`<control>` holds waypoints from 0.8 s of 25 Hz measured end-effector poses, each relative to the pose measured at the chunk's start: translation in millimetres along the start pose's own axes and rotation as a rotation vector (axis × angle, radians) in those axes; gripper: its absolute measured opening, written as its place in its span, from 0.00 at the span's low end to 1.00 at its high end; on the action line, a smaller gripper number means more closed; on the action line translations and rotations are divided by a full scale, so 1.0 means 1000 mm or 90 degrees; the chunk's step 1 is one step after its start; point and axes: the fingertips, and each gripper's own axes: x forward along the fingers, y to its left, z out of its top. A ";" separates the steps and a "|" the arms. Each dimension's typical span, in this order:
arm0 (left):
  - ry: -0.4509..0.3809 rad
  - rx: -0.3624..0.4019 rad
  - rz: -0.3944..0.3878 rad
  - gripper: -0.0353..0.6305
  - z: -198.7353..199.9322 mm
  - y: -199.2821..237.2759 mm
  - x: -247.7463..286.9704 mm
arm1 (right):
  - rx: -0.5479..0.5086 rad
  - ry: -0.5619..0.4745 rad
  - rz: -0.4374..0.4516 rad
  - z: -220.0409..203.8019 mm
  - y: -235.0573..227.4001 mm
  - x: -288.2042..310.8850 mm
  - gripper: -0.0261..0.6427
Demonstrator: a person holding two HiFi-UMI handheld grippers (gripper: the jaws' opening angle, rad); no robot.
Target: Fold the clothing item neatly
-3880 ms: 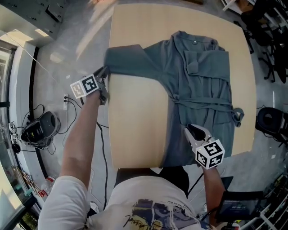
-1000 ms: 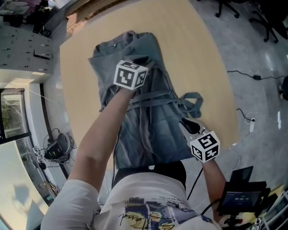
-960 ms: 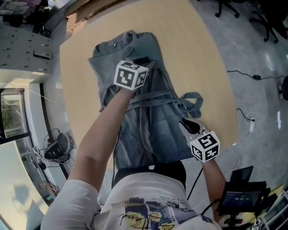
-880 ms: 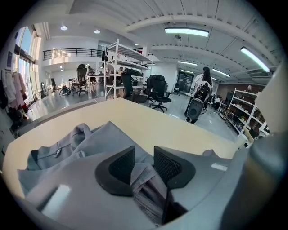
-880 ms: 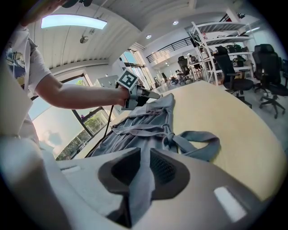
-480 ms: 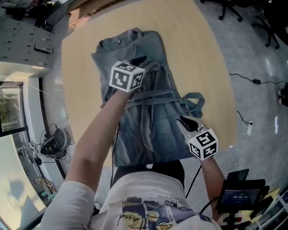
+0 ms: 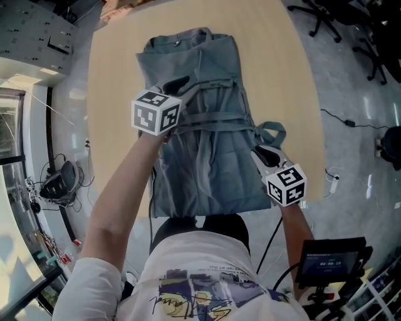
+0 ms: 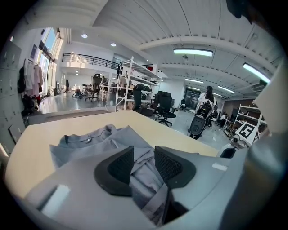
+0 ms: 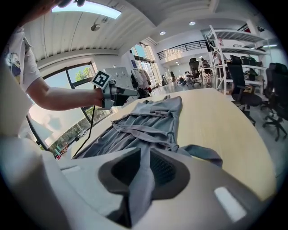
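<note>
Clamping cloth nearest the person: right gripper (image 9: 145, 158) has its pads closed on a fold of the grey-blue garment (image 7: 210, 169), at the garment's right edge not far above the hem. Fabric runs up through the gap btw the pads. Hem sits at the near table edge, right by the person's white T-shirt (image 7: 200, 276).

Garment lies lengthwise on the tan table (image 7: 113, 88), long narrow shape, sides folded in over the ctr. Belt (image 7: 216, 119) crosses the middle. Its loop end sticks out to the right onto bare tabletop, just beyond the right gripper.

Farther up, left gripper (image 7: 177, 84) is over the upper-left part of the garment, marker cube (image 7: 155, 113) facing up. Jaws have just been opening. Pads now apart, cloth visible below through the gap, nothing pinched. Can't tell if the tips touch the fabric.

Collar (image 7: 178, 42) w/ a button is at the far end, short of the far table edge.

Off-table: small screen (image 7: 327, 262) on a stand at near right, office chairs (image 7: 332, 15) on the floor far right.
</note>
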 end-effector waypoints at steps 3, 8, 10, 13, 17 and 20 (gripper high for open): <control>-0.013 0.012 0.007 0.28 -0.012 -0.004 -0.033 | -0.018 0.008 0.001 0.001 0.008 0.001 0.12; -0.033 0.019 0.018 0.28 -0.044 -0.016 -0.093 | -0.050 0.037 0.001 -0.007 0.028 0.003 0.12; -0.039 0.017 0.016 0.28 -0.060 -0.022 -0.115 | -0.060 0.045 -0.003 -0.009 0.037 0.003 0.12; -0.052 0.007 0.014 0.28 -0.091 -0.031 -0.155 | -0.072 0.044 -0.012 -0.013 0.062 -0.001 0.12; -0.071 -0.009 0.019 0.28 -0.128 -0.041 -0.205 | -0.083 0.032 -0.019 -0.016 0.097 -0.008 0.12; -0.074 -0.020 0.025 0.28 -0.143 -0.043 -0.224 | -0.091 0.032 -0.018 -0.019 0.112 -0.013 0.12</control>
